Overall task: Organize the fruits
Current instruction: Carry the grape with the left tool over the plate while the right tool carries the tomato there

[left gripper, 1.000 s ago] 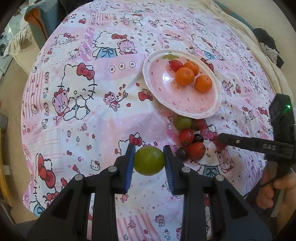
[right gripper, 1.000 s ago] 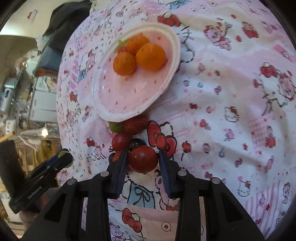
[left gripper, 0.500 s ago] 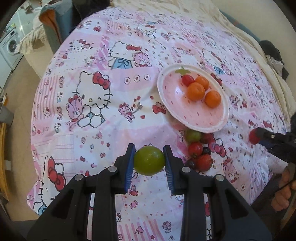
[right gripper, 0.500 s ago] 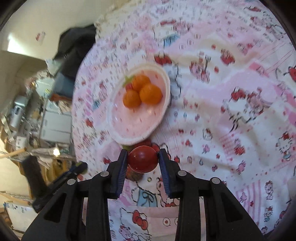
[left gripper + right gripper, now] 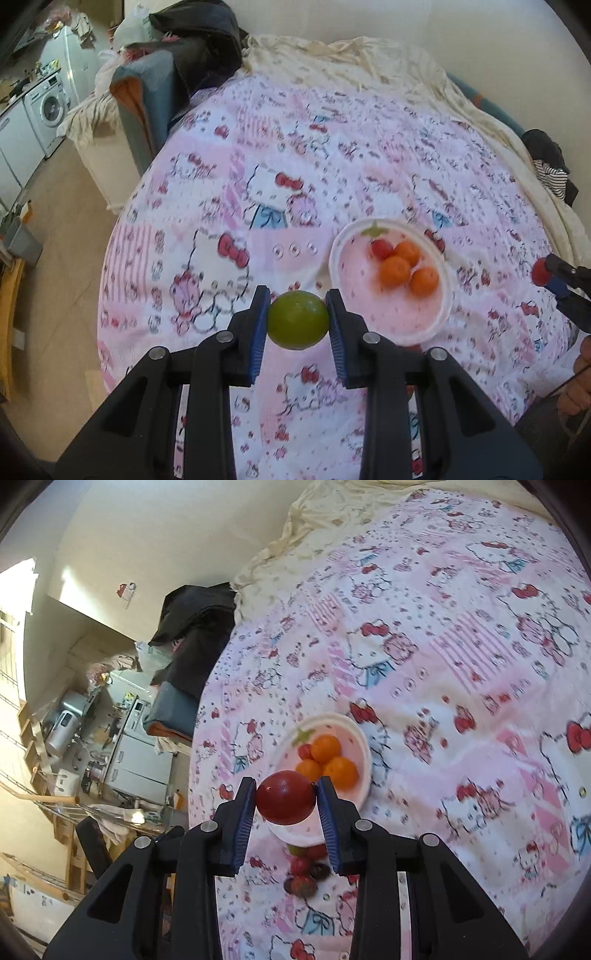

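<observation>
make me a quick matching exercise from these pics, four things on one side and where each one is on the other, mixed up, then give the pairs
Things:
1. green fruit
2. dark red fruit
3. three orange fruits
4. strawberry

Places:
A. on the pink plate
B. clamped in the right gripper
C. on the patterned cloth, below the plate as the right wrist view shows it
D. clamped in the left gripper

Pairs: 1-D, 2-B, 3-A, 4-C

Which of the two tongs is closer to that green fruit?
The left. The left tongs are clamped right on the green fruit, pads pressing both its sides. The right tongs hold a dark red fruit off to the side, beyond the plate.
</observation>
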Demonstrator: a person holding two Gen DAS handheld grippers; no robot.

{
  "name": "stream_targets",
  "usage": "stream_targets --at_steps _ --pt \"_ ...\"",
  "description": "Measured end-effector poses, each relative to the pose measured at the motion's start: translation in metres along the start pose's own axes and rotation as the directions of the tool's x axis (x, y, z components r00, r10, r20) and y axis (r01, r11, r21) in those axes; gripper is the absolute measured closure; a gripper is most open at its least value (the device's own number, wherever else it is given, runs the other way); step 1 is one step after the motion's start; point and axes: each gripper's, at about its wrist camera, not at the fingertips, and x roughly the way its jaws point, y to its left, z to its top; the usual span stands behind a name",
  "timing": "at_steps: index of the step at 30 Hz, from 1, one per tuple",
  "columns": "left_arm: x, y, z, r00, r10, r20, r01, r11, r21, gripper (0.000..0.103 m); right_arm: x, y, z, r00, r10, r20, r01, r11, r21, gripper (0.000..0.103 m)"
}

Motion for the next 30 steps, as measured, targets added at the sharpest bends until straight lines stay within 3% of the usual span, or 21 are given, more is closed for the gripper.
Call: stream_targets --at_steps 8,19,30 --pt "0.016 -0.024 0.025 1.0 -0.021 0.02 0.02 0.998 0.057 0.076 0.032 0.01 0.025 0.999 -0.006 -0.037 0.005 0.999 -0.046 0.068" --pt "0.068 -0.042 0.051 1.0 -0.001 0.005 0.001 0.995 0.103 0.076 0.078 -0.002 0.05 0.993 -0.059 -0.102 0.053 0.996 -0.068 0.068" --pt "0.118 -0.065 0.045 0.996 -0.079 -0.049 0.086 0.979 0.184 0.076 0.137 -0.02 0.053 0.968 -0.129 -0.214 0.113 0.99 -0.085 0.068"
